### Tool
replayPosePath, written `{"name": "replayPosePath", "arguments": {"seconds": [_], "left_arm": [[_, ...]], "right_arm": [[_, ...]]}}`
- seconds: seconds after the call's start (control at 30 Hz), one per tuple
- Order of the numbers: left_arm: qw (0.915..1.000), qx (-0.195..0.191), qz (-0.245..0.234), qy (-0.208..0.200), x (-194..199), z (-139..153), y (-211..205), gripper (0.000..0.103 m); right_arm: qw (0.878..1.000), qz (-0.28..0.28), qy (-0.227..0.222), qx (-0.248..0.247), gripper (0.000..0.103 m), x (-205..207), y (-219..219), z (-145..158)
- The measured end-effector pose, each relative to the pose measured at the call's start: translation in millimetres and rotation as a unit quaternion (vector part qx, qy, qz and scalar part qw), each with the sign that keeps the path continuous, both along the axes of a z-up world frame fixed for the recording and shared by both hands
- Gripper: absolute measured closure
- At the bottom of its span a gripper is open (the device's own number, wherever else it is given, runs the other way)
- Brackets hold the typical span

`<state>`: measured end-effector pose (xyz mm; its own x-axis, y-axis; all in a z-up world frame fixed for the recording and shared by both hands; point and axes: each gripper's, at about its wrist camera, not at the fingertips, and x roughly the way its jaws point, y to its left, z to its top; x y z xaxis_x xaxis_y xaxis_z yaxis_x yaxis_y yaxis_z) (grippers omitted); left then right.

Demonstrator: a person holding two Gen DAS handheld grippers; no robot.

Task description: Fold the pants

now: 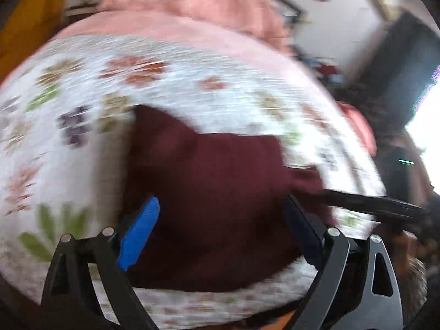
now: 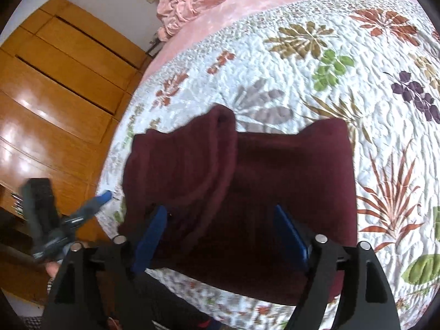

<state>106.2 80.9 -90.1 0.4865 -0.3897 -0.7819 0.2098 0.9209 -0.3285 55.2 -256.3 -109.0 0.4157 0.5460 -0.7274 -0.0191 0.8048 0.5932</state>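
- The maroon pants (image 2: 247, 187) lie folded into a compact bundle on the floral quilt (image 2: 330, 63) of the bed, near its front edge.
- Right gripper (image 2: 222, 236): fingers apart, hovering over the bundle's near part, nothing clamped.
- Left gripper (image 1: 220, 233): fingers spread wide over the same cloth, empty.
- The bundle's long axis runs sideways across both views; a raised fold sits toward the left side, seemingly nearer the left gripper.

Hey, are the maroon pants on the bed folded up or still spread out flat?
Folded. The maroon pants lie as a compact bundle on the floral quilt, with a rolled layer doubled over on top; no leg stretches out.
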Motion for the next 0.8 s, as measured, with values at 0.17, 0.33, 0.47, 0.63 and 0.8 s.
{"name": "replayPosePath", "arguments": {"seconds": [0.17, 0.33, 0.47, 0.63, 0.8], "left_arm": [[0.9961, 0.061, 0.039, 0.051, 25, -37, 21, 0.013], [0.9951, 0.024, 0.047, 0.084, 30, -56, 25, 0.011], [0.9949, 0.007, 0.052, 0.086, 25, -52, 30, 0.011], [0.9945, 0.005, 0.058, 0.087, 22, -49, 29, 0.012], [0.994, 0.014, 0.071, 0.083, 19, -43, 33, 0.012]], "right_arm": [[0.997, 0.009, 0.049, 0.055, 0.015, 7, 4, -13], [0.994, 0.013, 0.069, 0.078, 0.015, 9, 9, -32], [0.988, 0.035, 0.072, 0.131, 0.015, 20, 20, -40], [0.98, 0.034, 0.085, 0.179, 0.033, 38, 32, -57], [0.988, 0.05, 0.06, 0.13, 0.078, 40, 44, -42]]}}
